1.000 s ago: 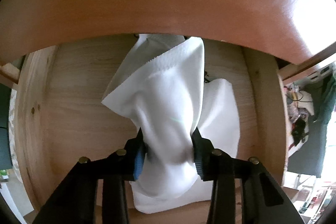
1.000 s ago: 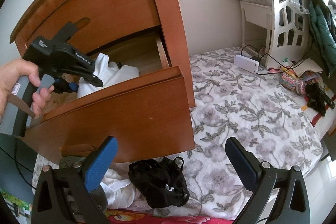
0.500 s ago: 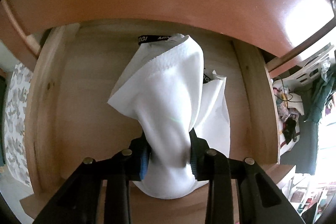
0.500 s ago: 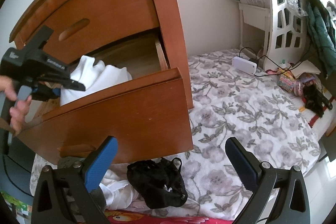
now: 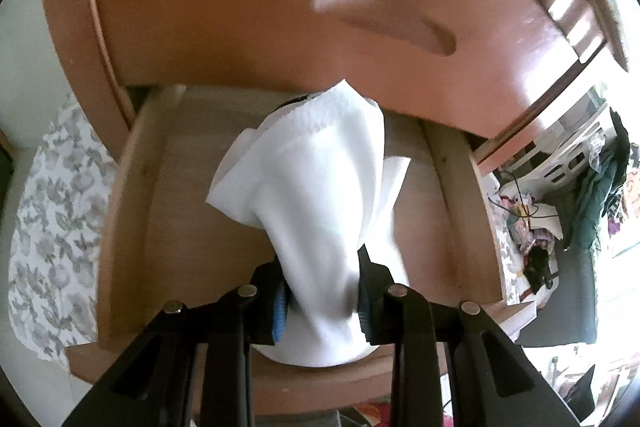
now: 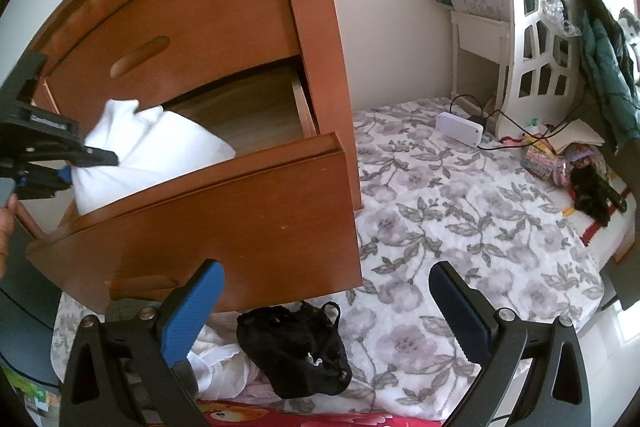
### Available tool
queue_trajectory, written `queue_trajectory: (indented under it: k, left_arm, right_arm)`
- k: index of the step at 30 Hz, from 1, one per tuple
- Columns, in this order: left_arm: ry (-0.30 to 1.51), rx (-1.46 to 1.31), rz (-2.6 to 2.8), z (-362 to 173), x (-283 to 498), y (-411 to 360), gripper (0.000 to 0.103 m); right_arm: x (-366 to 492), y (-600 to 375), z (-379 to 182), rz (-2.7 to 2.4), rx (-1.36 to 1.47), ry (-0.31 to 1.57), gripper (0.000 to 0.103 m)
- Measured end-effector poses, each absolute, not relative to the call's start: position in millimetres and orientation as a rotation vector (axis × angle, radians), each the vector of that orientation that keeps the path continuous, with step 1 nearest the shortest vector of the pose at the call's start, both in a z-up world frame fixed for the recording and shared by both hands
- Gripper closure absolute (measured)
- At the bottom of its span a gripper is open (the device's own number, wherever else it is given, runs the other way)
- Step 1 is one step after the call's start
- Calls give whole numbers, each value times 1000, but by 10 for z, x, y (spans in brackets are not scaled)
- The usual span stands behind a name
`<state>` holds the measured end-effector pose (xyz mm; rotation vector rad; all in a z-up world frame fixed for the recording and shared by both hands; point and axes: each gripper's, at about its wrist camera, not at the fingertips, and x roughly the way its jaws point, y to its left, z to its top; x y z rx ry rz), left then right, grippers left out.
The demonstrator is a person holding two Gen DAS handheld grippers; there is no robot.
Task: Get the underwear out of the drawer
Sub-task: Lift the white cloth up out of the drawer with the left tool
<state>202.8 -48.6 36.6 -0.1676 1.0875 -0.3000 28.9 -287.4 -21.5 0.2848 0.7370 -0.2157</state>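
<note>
Floral bedspread, open wooden drawer

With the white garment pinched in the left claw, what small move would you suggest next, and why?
Probably keep lifting the left claw up and back: its jaws have just been closing on the white garment, whose lower folds sit behind the drawer front.

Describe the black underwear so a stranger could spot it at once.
Find the brown dresser with its lower drawer pulled open over the floral bedspread. Below that drawer front lies the black underwear, a crumpled lacy heap. It is dark, unlike the pale clothes beside it and the white garment in the drawer.
</note>
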Motion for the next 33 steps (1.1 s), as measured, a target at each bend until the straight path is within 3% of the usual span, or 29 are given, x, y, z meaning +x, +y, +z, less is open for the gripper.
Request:
queue_trajectory:
  k: [16,33]
  left_arm:
    - [870,-274,-312,889,1590,-195,75]
    - [640,-364,-297,1143,604,29,75]
  right_arm:
    - [252,-2734,-146,-248,193,704,0]
    - [186,-2463,-28,-232,49,623,0]
